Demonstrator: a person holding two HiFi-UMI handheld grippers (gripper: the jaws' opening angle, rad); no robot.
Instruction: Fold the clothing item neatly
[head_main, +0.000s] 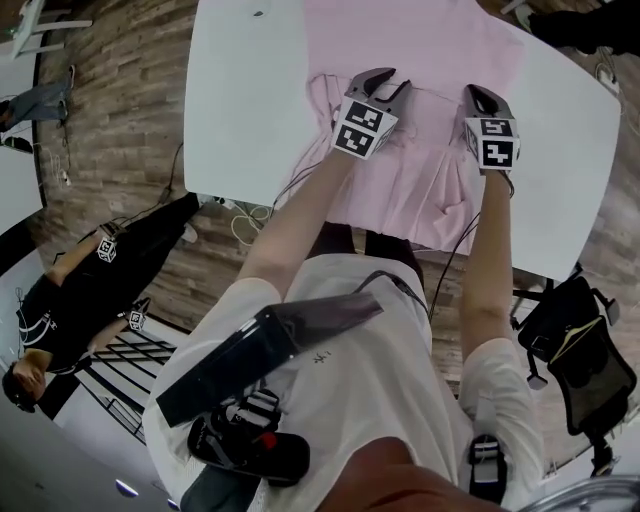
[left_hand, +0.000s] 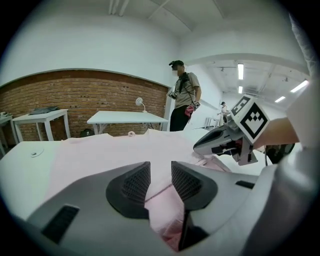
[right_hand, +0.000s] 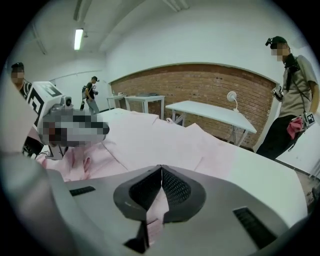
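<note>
My right hand-held gripper (right_hand: 161, 170) is pinched shut on the soft pink cloth garment (head_main: 410, 50), which lies on the white tabletop (head_main: 250, 100). My left hand-held gripper (left_hand: 160, 170) is half wide, with cloth between its jaws. I should squeeze it shut, then lift both sides evenly.

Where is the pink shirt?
In the head view the pink shirt lies on the white table, top middle, its near end under the left gripper and right gripper.

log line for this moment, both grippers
left gripper open, pink garment between fingers | right gripper shut on garment | garment bunched near grippers on table
</note>
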